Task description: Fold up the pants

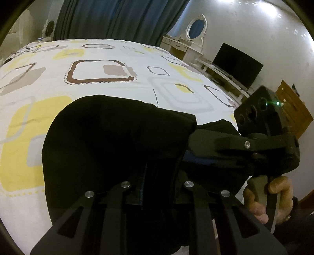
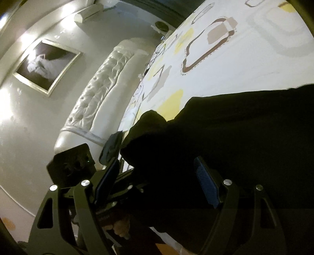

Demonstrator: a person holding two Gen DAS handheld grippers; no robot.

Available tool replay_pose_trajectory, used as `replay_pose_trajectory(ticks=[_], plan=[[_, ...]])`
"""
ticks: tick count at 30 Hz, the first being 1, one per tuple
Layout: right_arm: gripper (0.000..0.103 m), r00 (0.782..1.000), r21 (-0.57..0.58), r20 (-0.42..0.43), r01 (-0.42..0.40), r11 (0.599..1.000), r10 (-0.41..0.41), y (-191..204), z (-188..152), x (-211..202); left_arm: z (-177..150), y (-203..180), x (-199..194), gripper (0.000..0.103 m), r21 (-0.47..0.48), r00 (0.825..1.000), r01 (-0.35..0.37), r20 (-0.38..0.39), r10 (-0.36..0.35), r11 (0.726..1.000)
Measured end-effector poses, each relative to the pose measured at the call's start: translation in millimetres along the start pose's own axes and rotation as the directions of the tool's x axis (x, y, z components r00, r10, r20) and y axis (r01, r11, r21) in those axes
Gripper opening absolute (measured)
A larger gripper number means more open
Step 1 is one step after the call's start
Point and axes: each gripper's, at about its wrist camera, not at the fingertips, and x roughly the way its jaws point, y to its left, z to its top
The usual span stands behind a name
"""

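Room: bedroom, patterned bedsheet [image 1: 109, 51] filling the upper half of the left wrist view; blue curtain [image 1: 117, 17] at top, dark TV [image 1: 237, 67] and a white vanity with oval mirror [image 1: 196, 29] at upper right.
Pants: black pants [image 1: 109, 149] lying on the sheet at lower centre of the left wrist view, hanging toward the near bed edge; in the right wrist view they are filling the right and lower centre.
Left gripper: left gripper [image 1: 155, 188] clenching on a bunch of the black cloth, jaws nearly together, fabric bulging up past them; likely pinning one corner so the fold edge is not sliding.
Right gripper: right gripper [image 2: 157, 182] sitting spread wide, blue pads either side of the cloth, not pressing from what is showing; looks like it is lining up for its own grab.
Right hand: hand [image 1: 274, 200] wrapping the handle at lower right of the left wrist view.
Edges: pants outline rounded and lumpy at left, no crisp hem readable, too dark.
Headboard: tufted white headboard [image 2: 102, 94] at centre left of the right wrist view, framed picture [image 2: 47, 66] on the wall at upper left.
Open room: plenty of bare sheet beyond the pants toward the top of the left wrist view for laying a fold over; the two tools are sitting close together, so crowding is the risk.
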Motion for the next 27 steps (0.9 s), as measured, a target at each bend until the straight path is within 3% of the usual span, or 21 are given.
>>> replay_pose_trajectory(ticks=[3, 8, 9, 10, 13, 19, 21, 27], plan=[[0.085, 1.0, -0.009, -0.01, 0.026, 1.0, -0.026, 4, 2, 9, 0, -1, 2, 0.018, 0.009, 1.0, -0.017, 0.002, 0.017, 1.0], [0.085, 0.999, 0.001, -0.022, 0.047, 0.999, -0.047, 2, 6, 21, -1, -5, 4, 0.021, 0.024, 0.999, -0.054, 0.006, 0.054, 0.998], [0.077, 0.997, -0.012, -0.028, 0.067, 0.998, -0.067, 3, 6, 24, 0, -6, 4, 0.021, 0.028, 0.998, -0.063, 0.007, 0.063, 0.998], [0.06, 0.996, -0.027, -0.031, 0.082, 0.996, -0.083, 3, 6, 26, -1, -8, 5, 0.022, 0.036, 0.997, -0.075, 0.008, 0.075, 0.997], [0.04, 0.992, -0.034, -0.041, 0.12, 0.992, -0.121, 0, 7, 32, -1, -12, 5, 0.031, 0.056, 0.993, -0.114, 0.021, 0.113, 0.992], [0.025, 0.993, -0.014, -0.023, 0.115, 0.993, -0.115, -5, 6, 27, -4, -19, 2, 0.049, 0.078, 0.988, -0.156, 0.029, 0.154, 0.985], [0.023, 0.992, -0.015, -0.017, 0.123, 0.992, -0.123, -6, 8, 25, -5, -22, -1, 0.063, 0.091, 0.982, -0.189, 0.038, 0.186, 0.978], [0.021, 0.991, -0.014, -0.008, 0.134, 0.991, -0.134, -8, 11, 20, -16, -23, -20, 0.065, 0.08, 0.975, -0.223, 0.039, 0.22, 0.972]])
